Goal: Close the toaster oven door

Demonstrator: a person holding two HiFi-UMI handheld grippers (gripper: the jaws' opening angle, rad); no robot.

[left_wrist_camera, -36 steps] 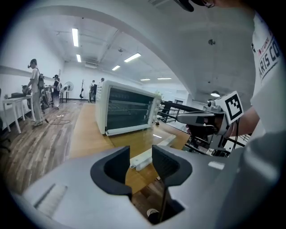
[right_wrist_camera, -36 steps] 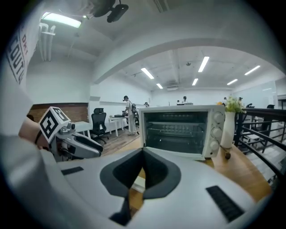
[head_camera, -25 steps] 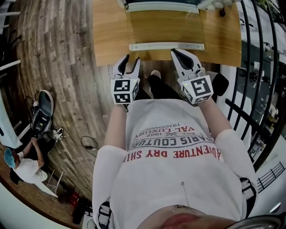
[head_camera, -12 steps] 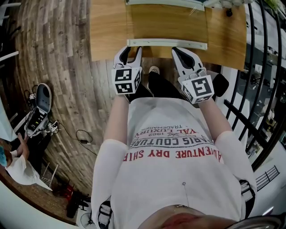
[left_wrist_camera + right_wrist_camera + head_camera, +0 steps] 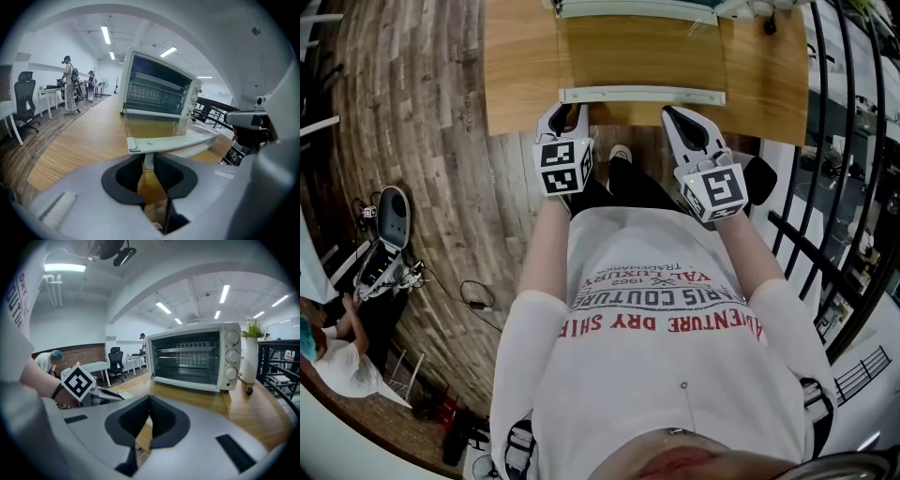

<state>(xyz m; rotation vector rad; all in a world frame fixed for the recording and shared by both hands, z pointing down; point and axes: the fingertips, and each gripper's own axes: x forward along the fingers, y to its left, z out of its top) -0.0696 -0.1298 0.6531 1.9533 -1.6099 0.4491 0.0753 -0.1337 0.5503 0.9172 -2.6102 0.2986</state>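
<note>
Left claw [image 5: 567,112]: at the left end of the door handle [image 5: 643,95]. Its jaws have just been closing and are now clamped on the handle's white post [image 5: 149,160].
Toaster oven door [image 5: 642,52]: open, lying flat over the wooden surface [image 5: 520,66] in front of the toaster oven [image 5: 159,89].
Right claw [image 5: 675,114]: jaws together, nothing between them, near the handle's right part.

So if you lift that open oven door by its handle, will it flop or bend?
Probably stiff: the door is a glass pane in a frame, lying flat without sagging. It should swing up rather than lift away, since its far edge joins the toaster oven. The handle looks smooth, so it might be a bit slippery.
</note>
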